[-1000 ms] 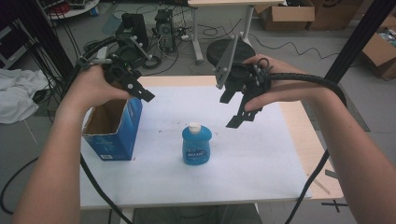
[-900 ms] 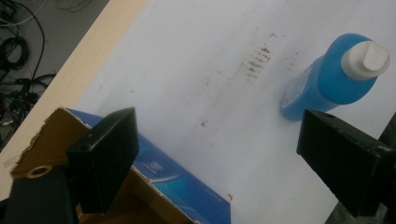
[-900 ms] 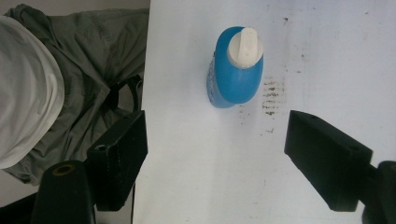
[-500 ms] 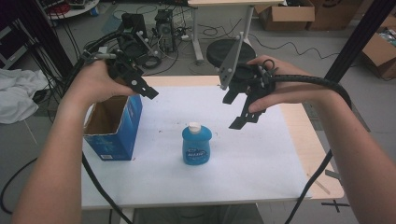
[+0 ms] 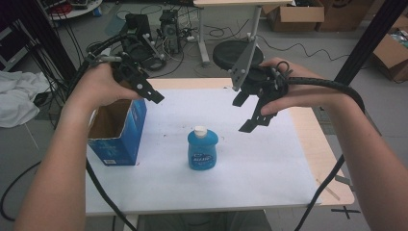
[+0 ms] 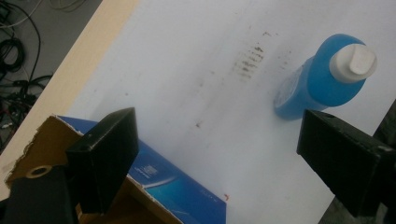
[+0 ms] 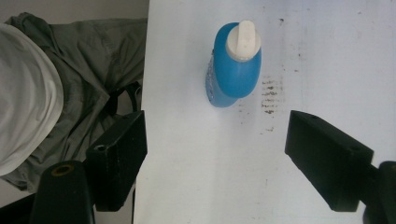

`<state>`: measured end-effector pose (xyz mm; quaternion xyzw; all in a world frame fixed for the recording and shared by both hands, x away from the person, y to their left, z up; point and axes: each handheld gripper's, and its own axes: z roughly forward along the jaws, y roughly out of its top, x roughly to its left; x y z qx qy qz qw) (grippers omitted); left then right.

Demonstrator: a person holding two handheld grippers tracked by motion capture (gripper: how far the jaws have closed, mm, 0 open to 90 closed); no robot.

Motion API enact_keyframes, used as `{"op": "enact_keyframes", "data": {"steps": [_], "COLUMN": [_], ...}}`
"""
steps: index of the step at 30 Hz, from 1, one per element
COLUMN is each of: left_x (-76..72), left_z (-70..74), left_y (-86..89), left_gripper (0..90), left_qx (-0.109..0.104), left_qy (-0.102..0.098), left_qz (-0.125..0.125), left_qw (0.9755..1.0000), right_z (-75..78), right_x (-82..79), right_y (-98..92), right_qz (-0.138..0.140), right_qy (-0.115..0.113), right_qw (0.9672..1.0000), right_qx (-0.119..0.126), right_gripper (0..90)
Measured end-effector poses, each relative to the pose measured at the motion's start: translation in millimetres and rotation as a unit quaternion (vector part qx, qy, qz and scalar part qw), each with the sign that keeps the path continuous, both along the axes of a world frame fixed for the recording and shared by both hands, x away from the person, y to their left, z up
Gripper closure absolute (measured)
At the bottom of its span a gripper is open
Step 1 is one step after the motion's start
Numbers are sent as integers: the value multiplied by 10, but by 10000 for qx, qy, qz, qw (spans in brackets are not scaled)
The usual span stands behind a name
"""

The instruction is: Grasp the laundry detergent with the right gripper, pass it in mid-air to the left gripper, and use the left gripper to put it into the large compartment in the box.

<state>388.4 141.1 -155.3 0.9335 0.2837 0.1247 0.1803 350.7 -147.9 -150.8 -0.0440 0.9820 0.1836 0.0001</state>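
At about nine o'clock on the bench [image 5: 269,178] stands an open blue cardboard box [image 5: 118,132], its mouth up and its brown inside showing. My left gripper [image 5: 144,89] hangs in the air just above the box's far right corner, held in my left hand [image 5: 98,86]; its jaws stand wide apart with nothing between them. In the left gripper view the box's torn rim [image 6: 37,144] lies at seven o'clock under one jaw, and the blue bottle [image 6: 322,77] sits at two o'clock.

That blue bottle [image 5: 202,148], with its white cap [image 5: 200,131], stands upright near the middle of the white bench top, apart from the box and touched by neither gripper.

At one o'clock from the bottle my right gripper [image 5: 251,111] hovers above the bench in my right hand [image 5: 284,89], jaws spread wide and empty. In the right gripper view the bottle [image 7: 233,65] lies at twelve o'clock beyond the jaws, beside some dark smudges [image 7: 271,95] on the white surface.
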Motion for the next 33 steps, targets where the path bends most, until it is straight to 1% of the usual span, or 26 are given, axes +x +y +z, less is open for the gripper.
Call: {"op": "enact_keyframes", "data": {"steps": [5,6,7,10,13,17,20,21,22,23,27,32,33], "left_x": [17,20,22,17,16,8,4,5,5,6,23,25,24], "left_z": [-33,-45,-55,-78,-103,-113,-112,-113,-113,-116,-141,-163,-164], "left_y": [14,19,22,38,64,76,77,78,79,77,63,37,34], "left_gripper": [135,135,135,136,136,136,136,136,136,138,139,136,135], "left_qx": [-36,-35,-7,-52,-19,-53,-9,-37,-52,-59,-22,-29,-51], "left_qy": [36,52,53,70,123,119,113,114,113,109,134,125,127], "left_qz": [11,6,9,27,27,54,26,50,48,41,23,-31,-56], "left_qw": [10000,10000,10000,10000,9999,9999,9999,9999,9999,9999,9999,9999,9999], "right_z": [-64,-88,-142,-185,-265,-360,-429,-476,-476,-503,-637,-761,-813], "right_x": [62,78,116,140,177,222,250,266,266,275,328,358,369], "right_y": [-39,-46,-60,-70,-90,-112,-127,-138,-138,-145,-164,-168,-162], "right_qz": [-27,-29,-48,-59,-73,-122,-159,-176,-176,-204,-250,-323,-326], "right_qy": [51,57,90,105,129,173,173,195,195,175,235,253,273], "right_qw": [9999,9999,9997,9995,9991,9981,9976,9972,9972,9969,9952,9942,9936], "right_qx": [136,154,216,278,399,571,656,698,698,741,921,995,1050], "right_gripper": [206,205,205,205,206,205,202,200,200,202,204,212,211]}}
